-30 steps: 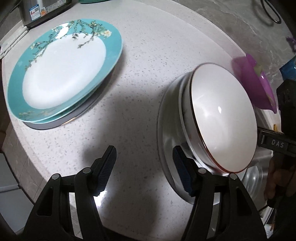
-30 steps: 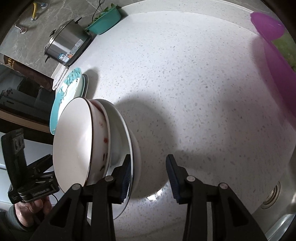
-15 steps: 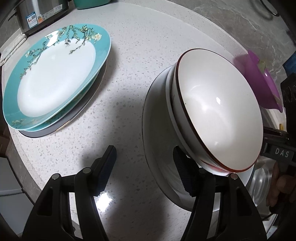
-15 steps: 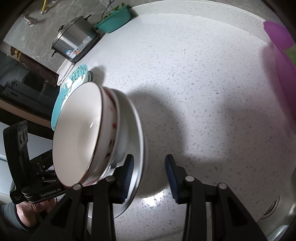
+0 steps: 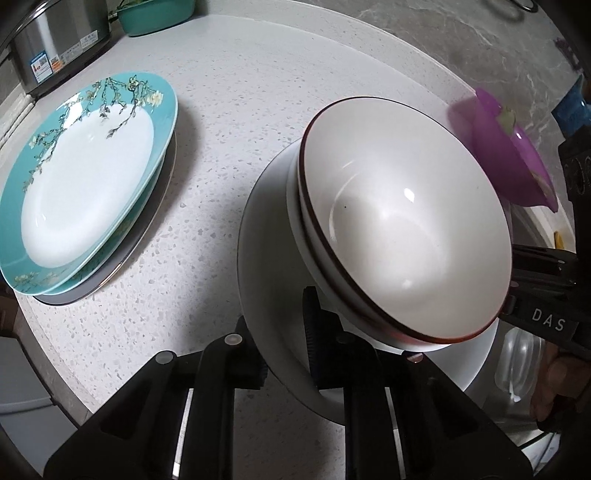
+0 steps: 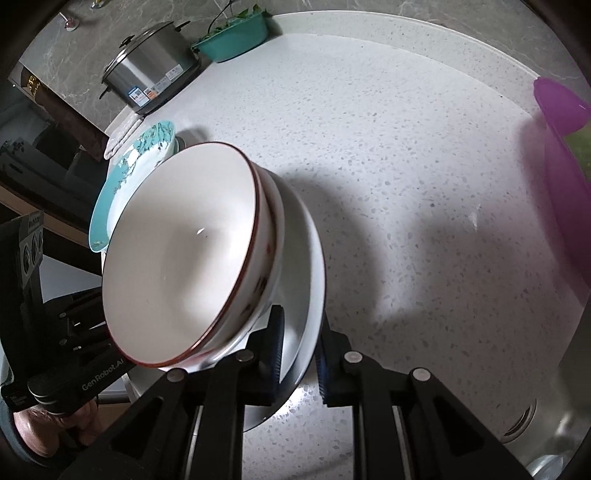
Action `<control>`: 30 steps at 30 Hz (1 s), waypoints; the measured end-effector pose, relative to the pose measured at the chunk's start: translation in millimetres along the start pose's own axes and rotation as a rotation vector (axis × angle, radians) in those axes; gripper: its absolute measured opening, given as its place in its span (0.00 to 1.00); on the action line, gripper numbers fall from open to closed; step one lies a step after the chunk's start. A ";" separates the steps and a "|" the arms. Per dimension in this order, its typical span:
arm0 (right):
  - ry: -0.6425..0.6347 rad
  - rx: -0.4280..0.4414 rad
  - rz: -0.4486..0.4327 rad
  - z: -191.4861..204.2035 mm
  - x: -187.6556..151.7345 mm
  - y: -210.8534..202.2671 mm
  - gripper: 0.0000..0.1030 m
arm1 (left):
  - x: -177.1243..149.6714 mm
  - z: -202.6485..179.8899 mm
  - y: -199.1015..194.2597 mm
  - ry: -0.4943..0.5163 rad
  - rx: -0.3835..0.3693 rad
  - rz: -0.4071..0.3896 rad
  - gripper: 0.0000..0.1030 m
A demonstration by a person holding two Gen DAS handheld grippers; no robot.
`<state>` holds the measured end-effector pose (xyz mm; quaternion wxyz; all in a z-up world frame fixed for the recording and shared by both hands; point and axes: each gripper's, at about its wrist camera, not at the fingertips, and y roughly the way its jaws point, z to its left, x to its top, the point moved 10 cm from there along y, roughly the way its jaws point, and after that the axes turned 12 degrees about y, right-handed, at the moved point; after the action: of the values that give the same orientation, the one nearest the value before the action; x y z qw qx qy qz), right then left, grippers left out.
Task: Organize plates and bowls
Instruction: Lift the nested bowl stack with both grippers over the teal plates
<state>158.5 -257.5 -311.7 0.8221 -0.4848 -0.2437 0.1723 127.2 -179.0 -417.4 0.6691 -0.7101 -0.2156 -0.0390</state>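
Observation:
A white plate (image 5: pixel 266 236) carries two nested white bowls with red rims (image 5: pixel 406 229). My left gripper (image 5: pixel 284 343) is shut on the plate's near rim. My right gripper (image 6: pixel 299 358) is shut on the opposite rim of the same plate (image 6: pixel 306 280), with the bowls (image 6: pixel 177 258) tilted toward the left. The plate is held above the counter between both grippers. A teal floral plate (image 5: pixel 88 162) lies stacked on other plates at the left, and it also shows in the right wrist view (image 6: pixel 136 166).
A purple bowl (image 5: pixel 509 147) stands at the right near the sink. A steel pot (image 6: pixel 151 70) and a teal basin (image 6: pixel 236 33) stand at the back of the white speckled counter (image 6: pixel 406 166). The counter edge runs close on the left.
Both grippers have closed onto the white plate's rim. The plate with its bowls has tipped from nearly on edge toward level.

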 end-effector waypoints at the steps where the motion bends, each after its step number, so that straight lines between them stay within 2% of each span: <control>1: 0.005 -0.002 -0.003 -0.6 -0.6 -1.9 0.17 | -4.0 4.5 -1.1 0.003 -0.004 0.003 0.13; 7: 0.022 0.004 -0.013 1.1 -3.2 -13.5 0.17 | -3.8 -7.0 -9.4 0.023 -0.009 0.007 0.13; 19: 0.025 0.020 -0.063 31.2 0.8 -54.2 0.17 | -2.1 -7.0 -58.8 0.053 -0.020 -0.024 0.14; 23: 0.018 0.020 -0.075 54.8 7.5 -60.7 0.17 | -1.7 15.5 -82.1 0.065 -0.016 -0.047 0.14; 30: 0.006 0.034 -0.088 108.7 28.5 -59.7 0.17 | 5.0 85.6 -118.3 0.070 -0.007 -0.062 0.14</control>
<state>123.0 -193.2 -207.7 0.8379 -0.4600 -0.2591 0.1386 69.4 -93.5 -314.0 0.6723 -0.7036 -0.2139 -0.0854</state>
